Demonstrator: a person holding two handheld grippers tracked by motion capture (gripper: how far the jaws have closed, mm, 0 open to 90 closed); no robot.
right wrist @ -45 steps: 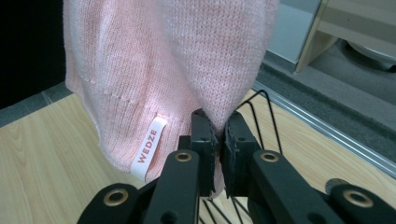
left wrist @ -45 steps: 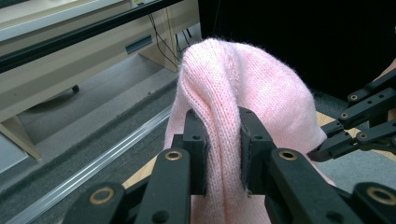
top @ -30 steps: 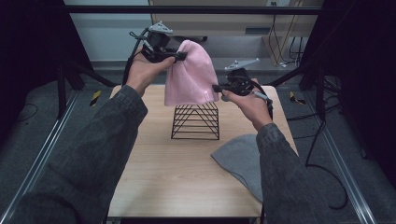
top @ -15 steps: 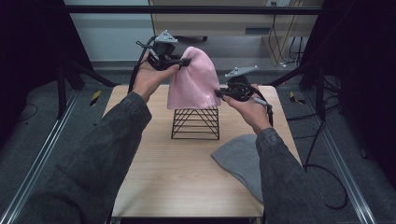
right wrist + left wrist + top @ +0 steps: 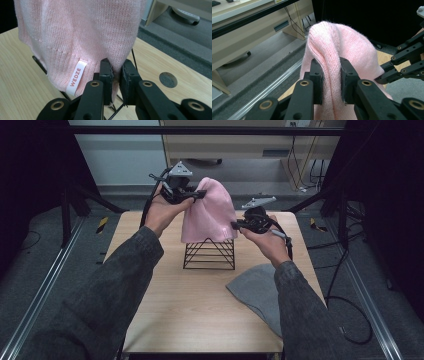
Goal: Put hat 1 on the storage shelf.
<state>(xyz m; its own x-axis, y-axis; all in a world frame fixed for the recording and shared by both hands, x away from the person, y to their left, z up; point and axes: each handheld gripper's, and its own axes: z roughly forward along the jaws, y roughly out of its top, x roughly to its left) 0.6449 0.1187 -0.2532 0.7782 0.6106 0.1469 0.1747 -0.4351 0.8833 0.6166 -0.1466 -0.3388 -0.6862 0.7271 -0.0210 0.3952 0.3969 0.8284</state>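
Your left gripper (image 5: pixel 331 80) pinched the pink beanie (image 5: pixel 209 212) near its crown; your right gripper (image 5: pixel 115 73) clamped its hem above the wire rack (image 5: pixel 209 254).

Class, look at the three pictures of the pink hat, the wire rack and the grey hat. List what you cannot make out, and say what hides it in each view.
- Wire rack top: high view, covered by the pink hat.
- Grey hat: high view, its right part is behind the person's sleeve.
- Pink hat's opening: right tool view, cut off by the tool and the bottom edge.
- Left tool view: knit fills the jaws, hiding the pads' faces.
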